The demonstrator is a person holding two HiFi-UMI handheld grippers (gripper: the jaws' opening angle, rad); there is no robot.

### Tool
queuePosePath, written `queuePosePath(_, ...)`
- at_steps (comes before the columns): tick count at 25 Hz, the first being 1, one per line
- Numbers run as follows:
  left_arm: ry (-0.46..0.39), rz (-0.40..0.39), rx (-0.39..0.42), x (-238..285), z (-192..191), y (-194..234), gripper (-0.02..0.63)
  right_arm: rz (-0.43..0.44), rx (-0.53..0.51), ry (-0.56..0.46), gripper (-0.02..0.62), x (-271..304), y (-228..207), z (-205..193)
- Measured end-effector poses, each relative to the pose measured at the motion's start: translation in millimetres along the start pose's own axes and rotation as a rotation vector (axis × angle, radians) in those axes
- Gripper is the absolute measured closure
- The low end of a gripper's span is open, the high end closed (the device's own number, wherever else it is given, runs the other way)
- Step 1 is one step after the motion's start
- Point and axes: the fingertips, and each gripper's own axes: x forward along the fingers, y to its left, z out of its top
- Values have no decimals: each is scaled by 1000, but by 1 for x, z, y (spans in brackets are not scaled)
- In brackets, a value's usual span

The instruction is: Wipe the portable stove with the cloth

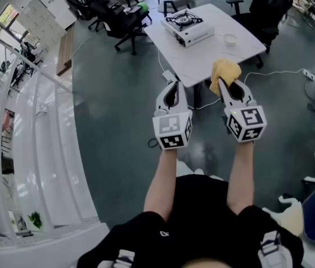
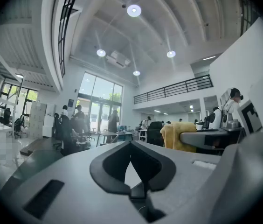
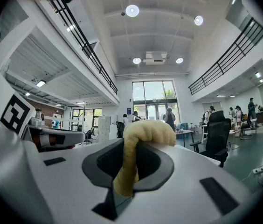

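Observation:
The portable stove (image 1: 186, 27), white with a black burner, sits on a white table (image 1: 202, 60) far ahead of me. A yellow cloth (image 1: 224, 71) hangs bunched from my right gripper (image 1: 225, 87), which is shut on it; in the right gripper view the cloth (image 3: 138, 139) drapes over and between the jaws. My left gripper (image 1: 172, 89) is held level beside it, shut with nothing in it. Both grippers are raised in the air, well short of the table. The left gripper view shows the cloth (image 2: 173, 136) off to its right.
A small white cup (image 1: 230, 38) stands on the table right of the stove. Black office chairs (image 1: 121, 15) crowd the far left and behind the table. Cables and a power strip (image 1: 308, 74) lie on the grey floor. A white railing (image 1: 40, 110) runs along my left.

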Motion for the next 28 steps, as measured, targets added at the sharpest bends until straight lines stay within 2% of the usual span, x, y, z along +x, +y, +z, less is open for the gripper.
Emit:
queuePosePath(4,8,-17,8,6,-1,-10,613,7,-15,-5,560,0,-6,6)
queuePosePath(8,1,-19,11,10,6,-17,614,-34,52,-8,558,-2,-19,9)
queuePosePath(16,-36,-40,-20,20,18,-23,614,-50,30,3,557,0,-36,16)
queuePosePath(23,3,16,-5,26,11,10,612,-31,16,14,557,18,-29,22)
queuePosePath(28,-12,33,-43,38,23,29,612,-23,-15,9,557,31,-29,38)
